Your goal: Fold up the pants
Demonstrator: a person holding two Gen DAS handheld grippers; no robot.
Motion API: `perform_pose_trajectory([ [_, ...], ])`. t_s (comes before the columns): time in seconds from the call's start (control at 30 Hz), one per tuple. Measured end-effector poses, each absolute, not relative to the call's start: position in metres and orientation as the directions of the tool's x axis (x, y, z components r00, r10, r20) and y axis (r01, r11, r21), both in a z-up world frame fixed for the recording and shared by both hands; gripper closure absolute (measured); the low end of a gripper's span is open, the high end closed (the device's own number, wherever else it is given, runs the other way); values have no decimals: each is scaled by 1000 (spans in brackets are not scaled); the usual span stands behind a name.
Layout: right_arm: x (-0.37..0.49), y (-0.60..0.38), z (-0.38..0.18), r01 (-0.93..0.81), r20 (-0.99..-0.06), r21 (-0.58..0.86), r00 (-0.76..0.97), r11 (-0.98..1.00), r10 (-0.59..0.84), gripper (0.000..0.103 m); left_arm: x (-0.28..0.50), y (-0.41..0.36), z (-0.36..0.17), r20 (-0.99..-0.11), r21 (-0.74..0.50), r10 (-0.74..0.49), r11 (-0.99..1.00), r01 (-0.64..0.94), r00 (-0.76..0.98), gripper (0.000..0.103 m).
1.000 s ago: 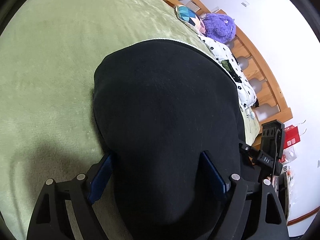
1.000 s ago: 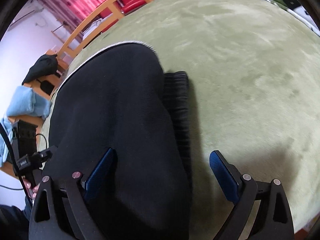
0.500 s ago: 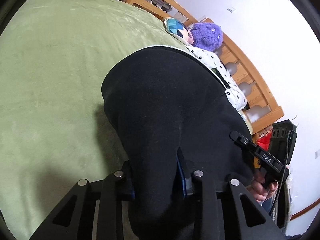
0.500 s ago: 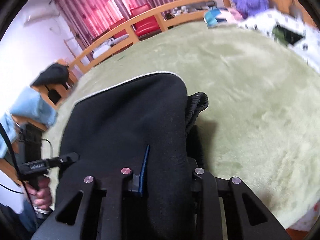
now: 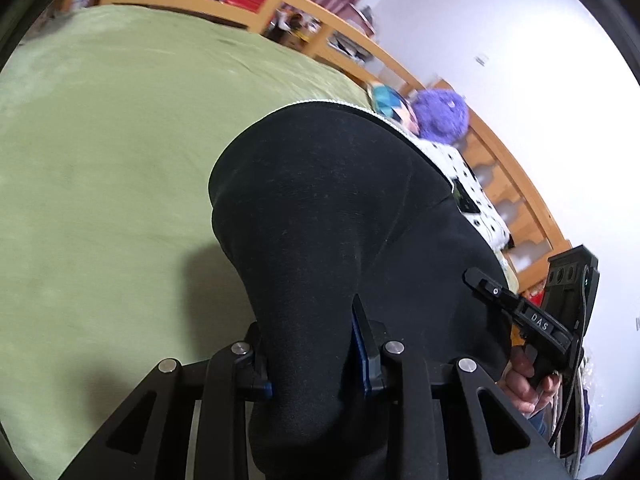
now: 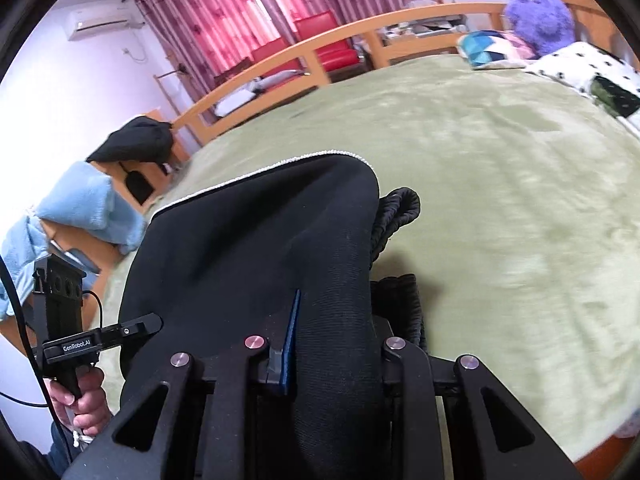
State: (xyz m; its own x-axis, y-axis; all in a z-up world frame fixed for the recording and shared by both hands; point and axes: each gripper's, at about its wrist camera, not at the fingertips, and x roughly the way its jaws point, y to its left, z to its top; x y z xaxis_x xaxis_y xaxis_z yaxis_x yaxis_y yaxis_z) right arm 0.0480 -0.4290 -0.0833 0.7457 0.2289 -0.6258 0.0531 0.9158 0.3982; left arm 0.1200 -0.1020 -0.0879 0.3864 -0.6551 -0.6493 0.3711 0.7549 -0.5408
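The near edge of the black pants (image 5: 328,216), loose between wide tools a second ago, is now pinched in both the left tool (image 5: 310,344) and right tool (image 6: 334,344) and raised off the green bed (image 5: 100,168), so a fold can be carried forward.

I count one pair of black pants (image 5: 328,216), two grippers, one purple plush toy (image 6: 538,12) and two red chairs (image 6: 332,42).
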Motion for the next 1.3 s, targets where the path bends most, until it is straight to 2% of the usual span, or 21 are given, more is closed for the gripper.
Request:
perform_pose_trajectory([
  [0.2,81,-353,-82,6,-585,460,755,888,298,79,149,-40,-69,-677,-471,-598,800,372,429,76],
  [0.3,101,-323,-90,-5,-587,477,742,879,323,79,169,-15,-77,-705,-471,-578,815,338,411,75],
  [0.43,134,-289,-126,11,-671,439,669,898,320,75,192,4,-123,-770,-476,-537,843,249,345,72],
  [0.5,145,-283,-142,47,-715,385,647,922,266,56,194,4,-140,-795,-462,-509,860,216,328,61],
  [0.57,149,-281,-145,38,-736,302,645,953,208,43,193,2,-142,-815,-428,-477,879,212,330,56],
  [0.63,143,-284,-135,35,-734,234,662,972,153,43,186,4,-128,-833,-340,-404,913,226,378,53],
  [0.7,131,-288,-120,73,-712,183,698,980,81,43,174,11,-110,-833,-219,-291,955,203,470,45],
  [0.77,116,-291,-103,89,-682,188,728,978,65,44,163,20,-94,-811,-172,-250,966,193,528,45],
  [0.83,99,-287,-88,31,-648,221,752,975,123,44,152,25,-84,-786,-248,-331,942,225,522,45],
  [0.87,90,-281,-82,-9,-631,220,761,975,149,44,142,23,-80,-754,-329,-412,911,248,511,45],
  [0.93,76,-266,-81,-89,-619,207,760,974,201,51,128,28,-82,-718,-400,-494,870,289,490,45],
  [1.0,73,-251,-93,-124,-653,194,724,973,222,64,109,12,-94,-711,-423,-535,844,331,455,45],
  [1.1,61,-245,-124,-113,-706,139,685,984,178,63,92,-9,-121,-752,-367,-487,869,332,445,45],
  [1.17,58,-245,-137,-105,-717,57,688,993,114,62,79,-11,-146,-804,-276,-387,916,292,452,43],
  [1.3,58,-253,-148,-80,-737,70,668,994,106,59,61,-3,-145,-787,-254,-370,924,287,494,42],
])
